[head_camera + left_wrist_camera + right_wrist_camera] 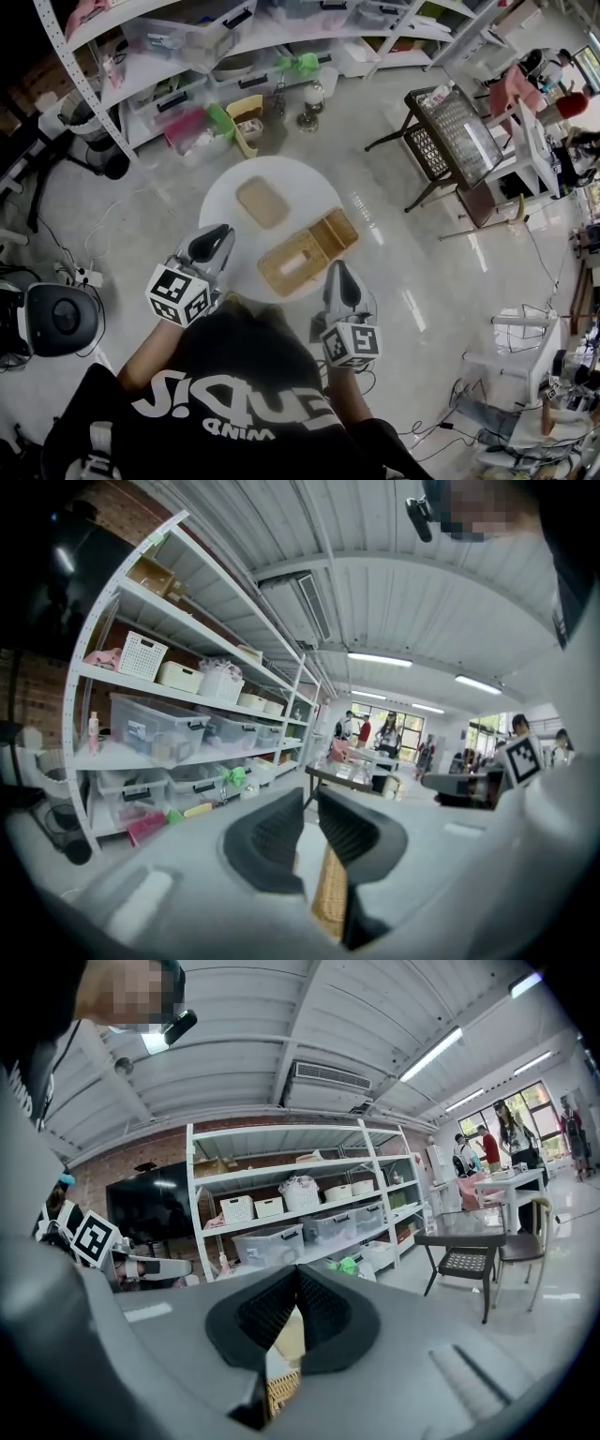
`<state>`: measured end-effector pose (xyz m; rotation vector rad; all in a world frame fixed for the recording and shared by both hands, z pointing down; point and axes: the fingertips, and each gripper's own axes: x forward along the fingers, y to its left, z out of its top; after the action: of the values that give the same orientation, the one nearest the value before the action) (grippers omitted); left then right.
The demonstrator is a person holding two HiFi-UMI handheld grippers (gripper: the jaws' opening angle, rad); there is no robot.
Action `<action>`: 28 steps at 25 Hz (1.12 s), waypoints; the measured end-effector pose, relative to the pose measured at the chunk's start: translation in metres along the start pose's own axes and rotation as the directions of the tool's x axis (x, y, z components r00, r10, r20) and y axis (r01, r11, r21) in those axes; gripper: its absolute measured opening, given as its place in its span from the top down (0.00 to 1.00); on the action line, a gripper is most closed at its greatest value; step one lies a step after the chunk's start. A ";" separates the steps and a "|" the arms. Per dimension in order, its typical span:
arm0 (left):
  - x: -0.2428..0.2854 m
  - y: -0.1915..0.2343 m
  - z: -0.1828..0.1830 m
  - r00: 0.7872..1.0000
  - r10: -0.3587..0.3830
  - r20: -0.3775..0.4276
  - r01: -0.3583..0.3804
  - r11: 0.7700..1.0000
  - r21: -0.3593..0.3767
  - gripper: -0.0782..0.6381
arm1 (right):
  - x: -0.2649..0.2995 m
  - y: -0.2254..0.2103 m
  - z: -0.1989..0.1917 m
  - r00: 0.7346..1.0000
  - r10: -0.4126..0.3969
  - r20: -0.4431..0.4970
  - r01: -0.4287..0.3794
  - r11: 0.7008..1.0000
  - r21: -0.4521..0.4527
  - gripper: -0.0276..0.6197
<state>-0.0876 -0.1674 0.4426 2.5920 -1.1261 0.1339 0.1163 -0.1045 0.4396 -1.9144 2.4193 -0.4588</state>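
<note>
Left gripper fingers a slit apart, empty; right gripper fingers together, empty. Both hover beside the wicker box on the round table; I'd widen both before gripping it

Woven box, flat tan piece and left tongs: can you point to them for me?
woven box (292, 262): head view, on its woven top, the end nearer the person.
flat tan piece (262, 202): head view, middle of its flat face.
left tongs (219, 236): head view, between the dark tips over the table edge.
</note>
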 end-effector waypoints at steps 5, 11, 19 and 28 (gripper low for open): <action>0.015 0.004 -0.006 1.000 0.025 -0.017 -0.025 0.999 -0.037 0.79 | 0.006 -0.013 0.007 1.000 0.009 0.017 -0.009 1.000 0.020 0.96; 0.039 0.004 -0.029 0.998 0.002 -0.065 -0.010 0.993 -0.118 0.59 | 0.009 -0.031 0.007 1.000 0.010 0.019 -0.011 1.000 0.017 0.96; 0.065 0.017 -0.063 0.989 0.020 -0.144 -0.046 0.983 -0.177 0.53 | 0.010 -0.045 0.010 1.000 0.003 0.012 -0.003 1.000 0.022 0.96; 0.102 0.035 -0.113 0.962 0.024 -0.272 -0.074 0.982 -0.173 0.53 | 0.022 -0.058 0.010 1.000 0.002 0.000 -0.002 1.000 0.020 0.96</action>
<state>-0.0387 -0.2245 0.5789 2.3020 -1.0507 0.3655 0.1676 -0.1391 0.4480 -1.9041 2.4068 -0.4809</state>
